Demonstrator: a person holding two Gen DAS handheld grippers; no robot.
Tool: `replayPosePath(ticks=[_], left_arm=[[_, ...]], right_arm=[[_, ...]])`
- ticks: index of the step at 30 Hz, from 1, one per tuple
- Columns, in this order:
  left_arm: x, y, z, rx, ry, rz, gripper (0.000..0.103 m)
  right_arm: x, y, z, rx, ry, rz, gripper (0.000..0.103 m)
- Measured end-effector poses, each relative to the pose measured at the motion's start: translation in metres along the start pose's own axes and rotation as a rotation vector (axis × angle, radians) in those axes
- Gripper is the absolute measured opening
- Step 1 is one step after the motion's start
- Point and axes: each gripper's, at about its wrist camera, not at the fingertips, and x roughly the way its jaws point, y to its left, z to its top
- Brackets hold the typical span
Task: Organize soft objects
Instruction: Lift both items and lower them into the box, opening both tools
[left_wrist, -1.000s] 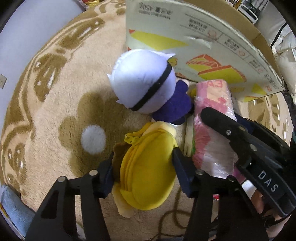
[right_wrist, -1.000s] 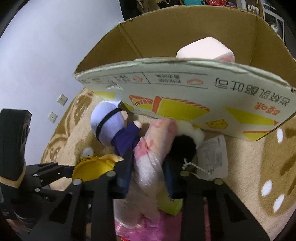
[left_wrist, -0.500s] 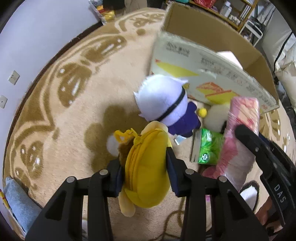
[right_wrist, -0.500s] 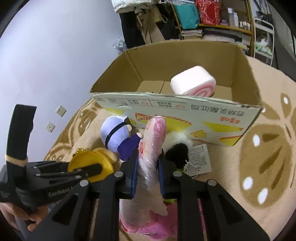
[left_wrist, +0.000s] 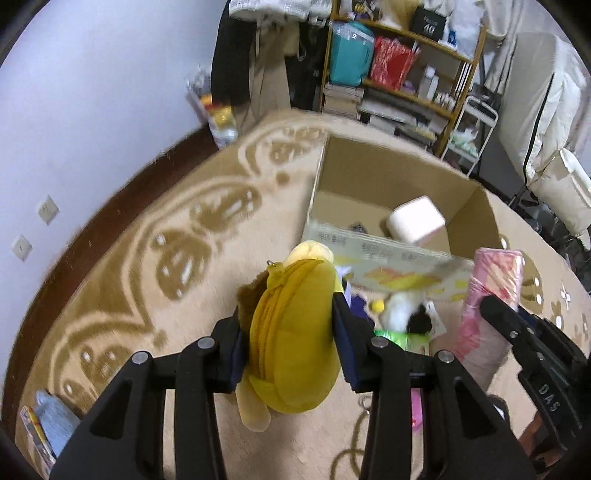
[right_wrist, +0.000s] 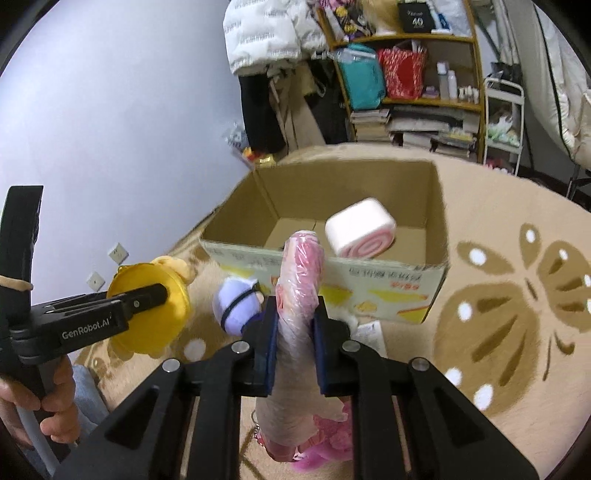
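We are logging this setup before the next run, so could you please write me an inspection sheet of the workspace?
Surface: beige patterned rug.
Job's things: yellow plush and pink wrapped plush both held; cardboard box open, roll-cake cushion inside; lavender-headed doll and black-and-white plush on the rug before the box.
Clutter: green packet, paper tag.
Grippers: left gripper shut on the yellow plush; right gripper shut on the pink wrapped plush.
Cables: black cord along white bedding.
Surroundings: crowded shelf, hanging clothes, wall sockets.

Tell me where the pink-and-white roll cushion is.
In the right wrist view, the roll cushion lies inside the cardboard box, toward its right side, beyond the wrapped pink plush.
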Motion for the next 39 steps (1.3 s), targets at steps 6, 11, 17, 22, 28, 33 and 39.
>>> replayPosePath(ticks=[6, 11, 17, 22, 28, 33, 39], left_arm=[[-0.018, -0.008, 0.016, 0.063, -0.128, 0.038, 0.040], [-0.029, -0.024, 0.034, 0.144, -0.199, 0.050, 0.040], [-0.035, -0.033, 0.057, 0.207, -0.274, 0.072, 0.040], [-0.031, -0.035, 0.075, 0.230, -0.301, 0.086, 0.040], [-0.021, -0.036, 0.092, 0.237, -0.319, 0.093, 0.041], [-0.008, -0.040, 0.103, 0.234, -0.321, 0.081, 0.041], [0.007, -0.049, 0.105, 0.234, -0.277, 0.023, 0.042]], right_arm=[[-0.022, -0.001, 0.012, 0.000, -0.078, -0.019, 0.017], [-0.030, -0.007, 0.021, 0.019, -0.113, -0.022, 0.017], [-0.033, -0.019, 0.037, 0.045, -0.169, -0.002, 0.017], [-0.027, -0.026, 0.051, 0.052, -0.191, -0.010, 0.017], [-0.023, -0.030, 0.071, 0.015, -0.220, -0.041, 0.017], [-0.021, -0.032, 0.087, -0.054, -0.258, -0.100, 0.017], [-0.002, -0.033, 0.099, -0.109, -0.265, -0.145, 0.017]])
